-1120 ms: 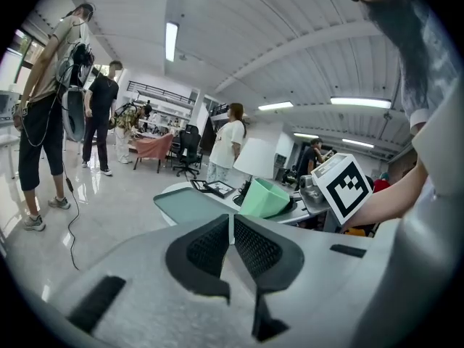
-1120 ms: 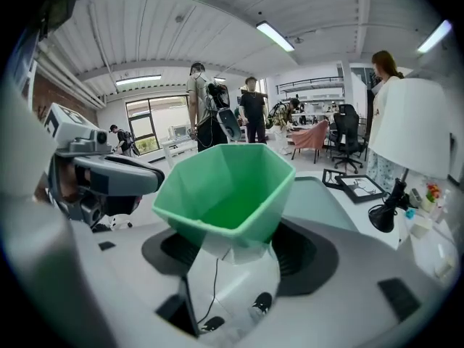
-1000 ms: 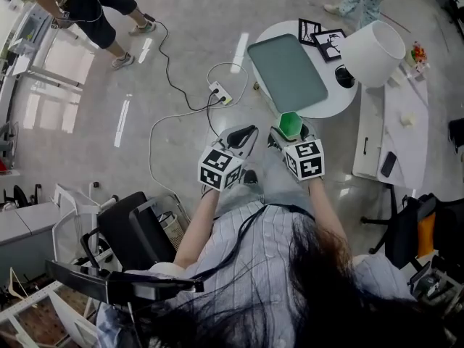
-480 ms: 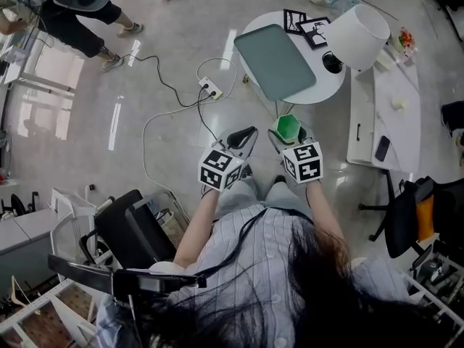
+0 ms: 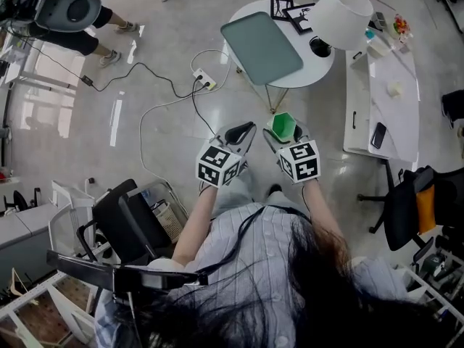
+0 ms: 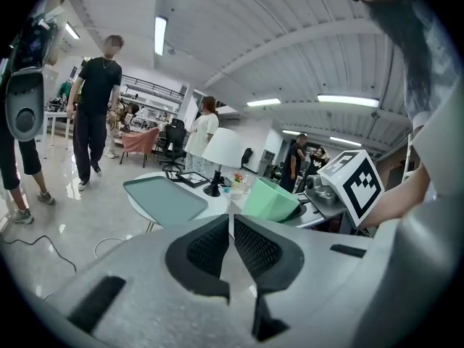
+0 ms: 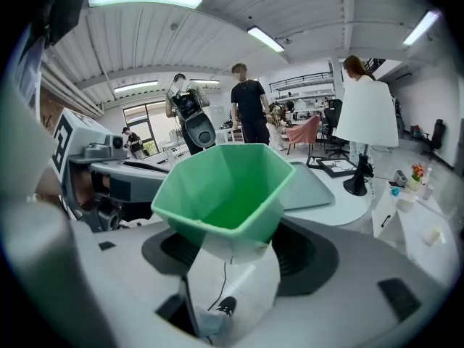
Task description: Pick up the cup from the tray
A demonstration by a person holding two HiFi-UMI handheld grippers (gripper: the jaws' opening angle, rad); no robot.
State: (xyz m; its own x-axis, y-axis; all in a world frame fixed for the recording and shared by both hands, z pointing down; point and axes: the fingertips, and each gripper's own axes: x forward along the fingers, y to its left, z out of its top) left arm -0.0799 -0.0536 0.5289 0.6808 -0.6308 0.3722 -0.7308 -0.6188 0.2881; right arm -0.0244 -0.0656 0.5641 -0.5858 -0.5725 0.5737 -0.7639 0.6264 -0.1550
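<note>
At your far left a person in dark shorts point(image 5: 109, 17) stands on the glossy grey floor point(image 5: 145, 122). A black chair point(image 5: 134, 227) sits low on that side, close to your body. A white power strip point(image 5: 202, 80) lies on the floor, with cables looping away from it.

Your left gripper point(image 5: 245, 127) hangs over the floor, just beside the right one. Its fingers point(image 6: 206, 245) are pressed together at the tips with nothing between them.

Next to it, your right gripper point(image 5: 283, 132) pinches the green cup point(image 5: 283, 125). In the right gripper view its fingers point(image 7: 308, 256) clamp the pale lower part of the cup from both sides. The cup's open mouth tips forward, away from you. The cup is off the tray point(image 5: 261, 48), held in the air on your side of the round white table point(image 5: 319, 67) and well apart from it.

The grey-green tray lies flat on the left part of that table. Two framed pictures point(image 5: 290, 11) lie at the table's far edge. A lamp with a large white shade point(image 5: 341, 14) stands on the table's right part.

Further right is a long white table point(image 5: 380, 93) carrying a dark phone point(image 5: 377, 135) and a few small items. An office chair with an orange back point(image 5: 409, 209) is at the far right. The gripper views show a white ribbed ceiling with strip lights, and several people standing across the room.
</note>
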